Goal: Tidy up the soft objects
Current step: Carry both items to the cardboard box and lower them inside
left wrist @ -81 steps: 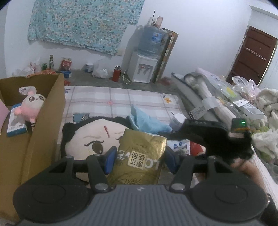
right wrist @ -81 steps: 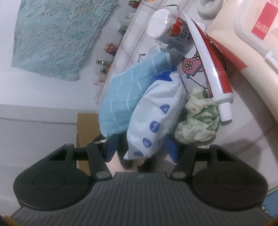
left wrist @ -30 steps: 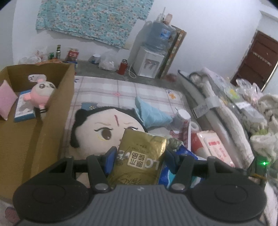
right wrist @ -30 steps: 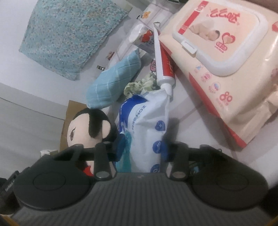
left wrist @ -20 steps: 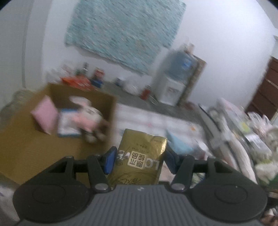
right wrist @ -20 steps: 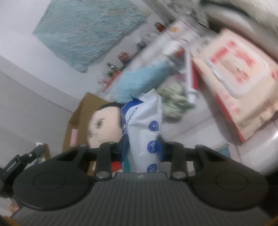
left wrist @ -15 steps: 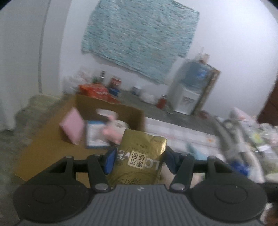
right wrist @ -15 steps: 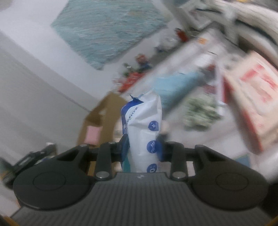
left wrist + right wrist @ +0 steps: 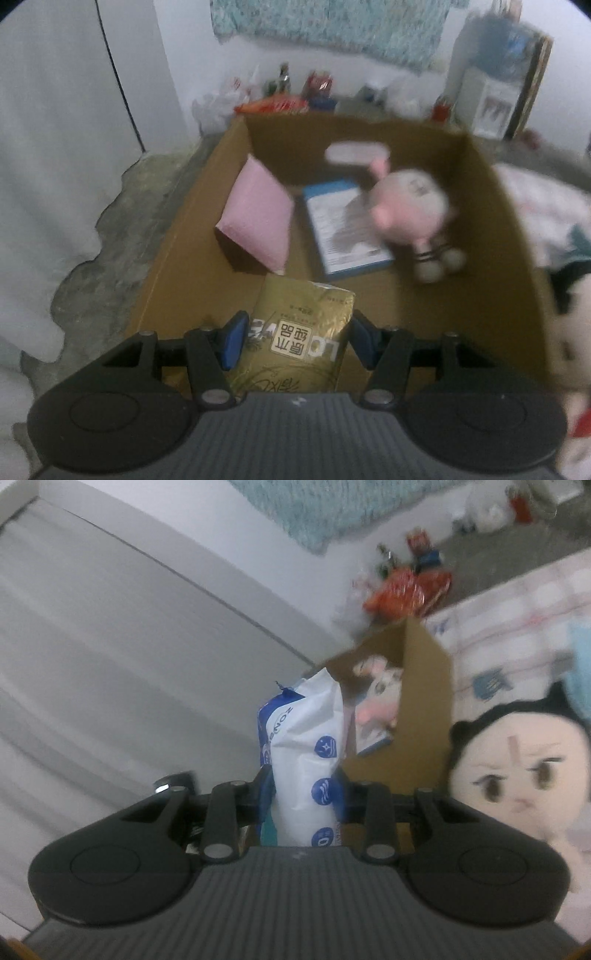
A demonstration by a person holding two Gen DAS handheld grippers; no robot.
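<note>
My left gripper (image 9: 297,334) is shut on a gold tissue pack (image 9: 299,339) and hangs over the open cardboard box (image 9: 491,236), tilted down into it. Inside the box lie a pink cushion (image 9: 258,218), a blue-edged flat pack (image 9: 343,229) and a pink plush toy (image 9: 410,210). In the right wrist view my right gripper (image 9: 304,790) is shut on a white pack with blue dots (image 9: 303,760), held upright in the air. The cardboard box (image 9: 424,716) shows behind it, with the pink plush toy (image 9: 376,698) inside.
A big round-faced plush doll with black hair (image 9: 517,775) lies on the checked sheet (image 9: 517,616) right of the box; its edge (image 9: 569,317) shows in the left view. Snack bags (image 9: 410,587) and a water dispenser (image 9: 487,96) stand by the far wall. A pale wall (image 9: 110,664) fills the left.
Both hands swung left from the items on the sheet toward the box. The left gripper now tilts down over the box with the gold pack. The right gripper rose with the white pack.
</note>
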